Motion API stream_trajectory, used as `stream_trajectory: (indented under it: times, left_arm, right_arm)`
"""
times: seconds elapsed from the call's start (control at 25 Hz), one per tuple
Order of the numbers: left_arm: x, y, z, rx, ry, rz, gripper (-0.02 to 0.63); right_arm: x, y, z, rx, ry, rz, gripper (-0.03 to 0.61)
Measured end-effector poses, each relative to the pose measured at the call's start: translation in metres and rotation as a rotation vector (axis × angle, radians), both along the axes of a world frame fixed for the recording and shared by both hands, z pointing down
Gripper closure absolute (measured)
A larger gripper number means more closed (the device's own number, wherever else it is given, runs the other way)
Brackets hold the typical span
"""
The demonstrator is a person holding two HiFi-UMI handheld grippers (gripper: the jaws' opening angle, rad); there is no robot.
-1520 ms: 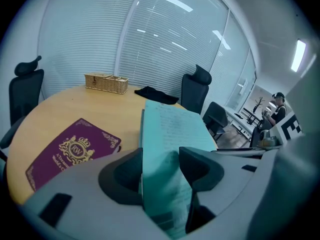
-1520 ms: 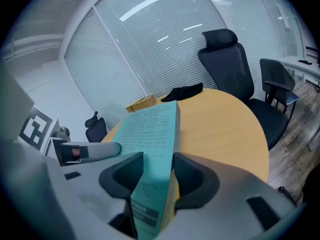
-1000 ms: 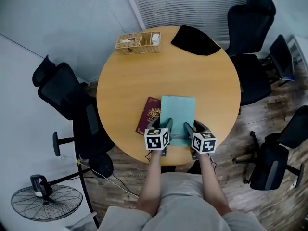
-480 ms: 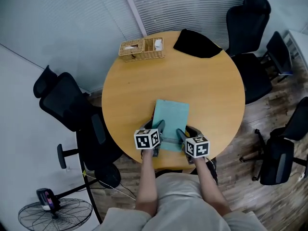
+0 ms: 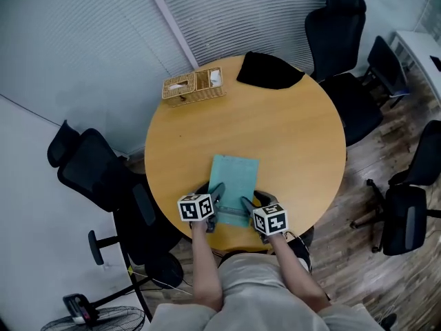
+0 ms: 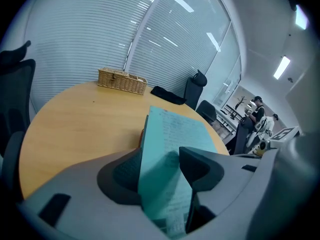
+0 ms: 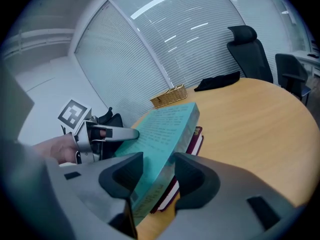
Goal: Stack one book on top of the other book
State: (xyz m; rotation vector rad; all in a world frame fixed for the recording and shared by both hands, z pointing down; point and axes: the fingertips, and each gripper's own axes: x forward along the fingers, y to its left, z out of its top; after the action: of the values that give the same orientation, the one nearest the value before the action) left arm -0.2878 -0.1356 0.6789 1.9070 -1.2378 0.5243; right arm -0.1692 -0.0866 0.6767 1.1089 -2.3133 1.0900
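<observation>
Head view: high overhead, aimed steeply down, far off, whole round yellow wooden bench (image 5: 296, 136) in frame. Left gripper view: low, close on the flat teal book (image 6: 172, 134), facing across the bench to the woven wicker basket (image 6: 122, 80) and grey slatted blinds (image 6: 100, 39). Right gripper view: low, close, angled across the same book toward the same basket. All three share book, basket, bench.

A round wooden table (image 5: 296, 136) stands in front of you. Near its far edge, a wicker basket (image 5: 193, 87) of tissues sits to your left and a black cloth (image 5: 269, 71) lies to your right, well apart. Black office chairs surround the table: one on your left (image 5: 89, 174), one beyond the far edge (image 5: 333, 19), another on your right (image 5: 405, 216). Slatted blinds (image 5: 241, 12) line the wall behind, and a fan (image 5: 103, 317) stands on the wood floor (image 5: 351, 267).
</observation>
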Motion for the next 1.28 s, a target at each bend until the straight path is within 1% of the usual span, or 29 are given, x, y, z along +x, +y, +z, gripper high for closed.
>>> stream_trajectory:
  times: [0.2, 0.32, 0.44, 0.56, 0.64, 0.72, 0.8, 0.96, 1.08, 1.2, 1.28]
  left_arm:
    - [-0.003, 0.001, 0.009, -0.012, 0.033, 0.04, 0.377]
    - [-0.001, -0.002, 0.012, -0.025, 0.024, 0.055, 0.377]
    - [0.001, -0.002, 0.014, -0.028, 0.015, 0.057, 0.377]
    - [0.0, -0.002, 0.019, -0.035, 0.03, 0.044, 0.377]
    - [-0.001, -0.003, 0.022, -0.044, 0.045, 0.039, 0.377]
    - [-0.001, -0.003, 0.025, -0.049, 0.04, 0.043, 0.378]
    - [-0.001, -0.004, 0.026, -0.051, 0.035, 0.044, 0.377]
    - [-0.002, -0.004, 0.027, -0.05, 0.038, 0.038, 0.377]
    - [-0.002, -0.001, 0.029, -0.046, 0.058, 0.031, 0.377]
    - [-0.001, -0.001, 0.028, -0.028, 0.062, 0.033, 0.377]
    - [-0.004, -0.003, 0.026, -0.004, 0.051, 0.022, 0.377]
  right_arm:
    - [-0.005, 0.007, 0.006, -0.009, -0.004, -0.005, 0.376]
    - [-0.003, 0.006, 0.01, -0.013, 0.008, -0.014, 0.37]
    - [-0.001, 0.003, 0.016, -0.022, 0.01, -0.007, 0.368]
    - [-0.001, 0.0, 0.021, -0.026, 0.02, -0.007, 0.367]
    - [-0.002, 0.0, 0.023, -0.022, 0.046, -0.025, 0.363]
    - [-0.005, 0.002, 0.026, -0.02, 0.06, -0.043, 0.35]
    - [-0.007, 0.003, 0.028, -0.023, 0.062, -0.049, 0.35]
    - [-0.009, 0.001, 0.031, -0.024, 0.065, -0.054, 0.343]
    - [-0.01, 0.002, 0.031, -0.026, 0.062, -0.069, 0.33]
    - [-0.005, 0.001, 0.028, -0.022, 0.047, -0.054, 0.33]
    - [0.0, 0.0, 0.024, -0.012, 0.044, -0.041, 0.33]
